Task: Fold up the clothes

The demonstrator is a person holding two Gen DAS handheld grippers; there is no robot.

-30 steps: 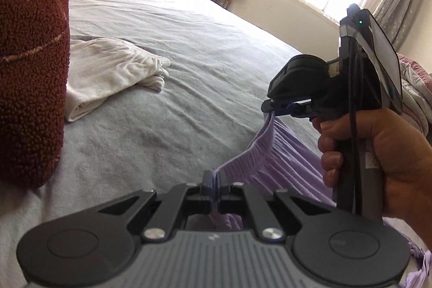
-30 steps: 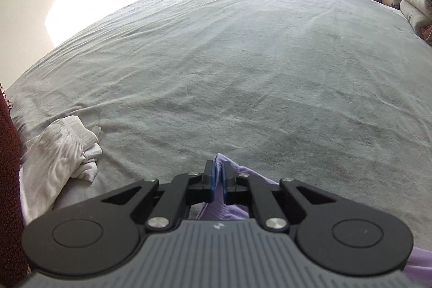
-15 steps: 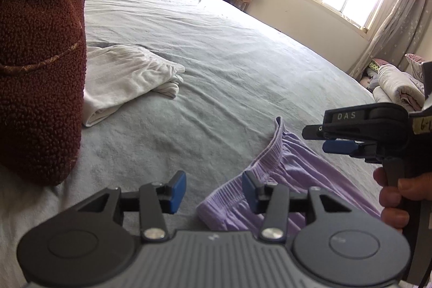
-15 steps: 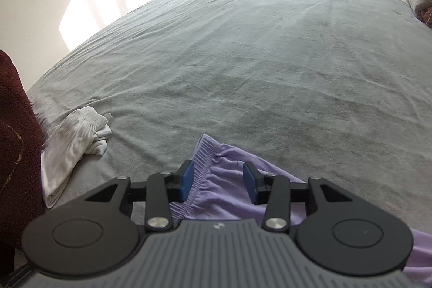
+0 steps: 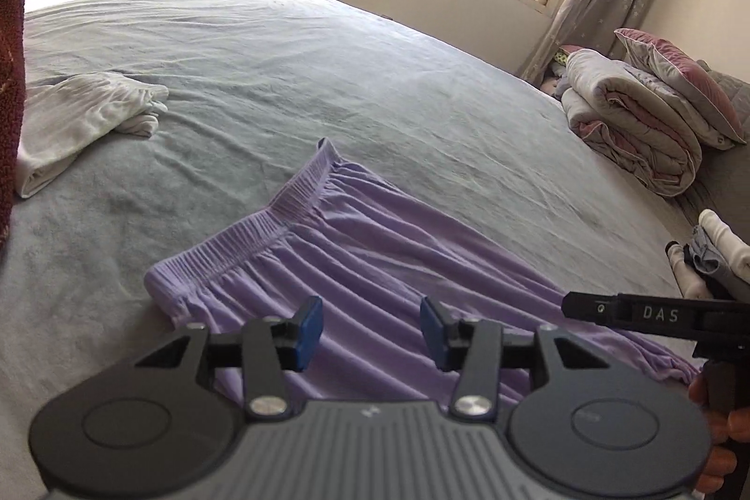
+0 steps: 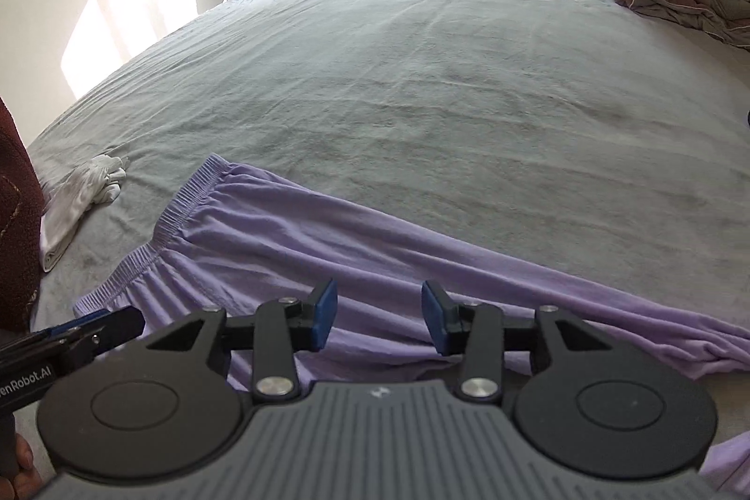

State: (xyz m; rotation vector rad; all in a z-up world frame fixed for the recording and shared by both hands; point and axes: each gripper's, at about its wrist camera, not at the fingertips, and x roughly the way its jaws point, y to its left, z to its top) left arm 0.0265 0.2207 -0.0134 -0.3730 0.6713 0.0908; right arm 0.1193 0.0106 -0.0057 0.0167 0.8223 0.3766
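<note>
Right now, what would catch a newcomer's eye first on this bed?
The lilac pants lie spread across the near side of the grey bed, waistband toward the left. Both hand-held grippers, left and right, hang open over the fabric. A crumpled white garment sits at the left edge, and folded quilts are stacked far right.

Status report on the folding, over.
Left gripper open, right gripper open. Purple pants flat on bed, unheld. White garment lies apart, clear.
</note>
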